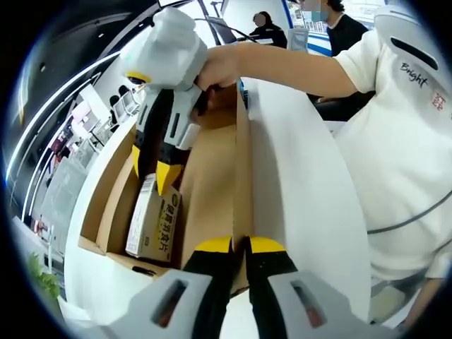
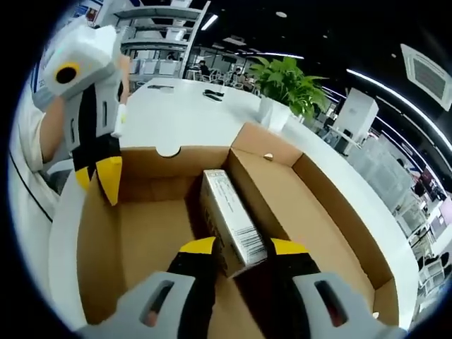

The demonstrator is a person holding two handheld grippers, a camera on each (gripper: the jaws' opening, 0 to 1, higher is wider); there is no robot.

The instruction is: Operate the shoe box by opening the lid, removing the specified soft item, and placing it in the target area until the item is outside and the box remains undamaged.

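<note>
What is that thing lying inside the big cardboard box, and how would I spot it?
Start at the open brown shoe box on the white table. Inside lies one small carton, long and narrow, by the cardboard divider. It is pale with a barcode label and, seen from the left gripper view, yellow print. The right tool straddles its near end, jaws open.

Brown cardboard shoe box (image 2: 311, 191) seen open on a white table, lid flap folded out toward nine o'clock, a small printed carton (image 2: 229, 219) stood on edge inside at centre, barcode label visible
</note>
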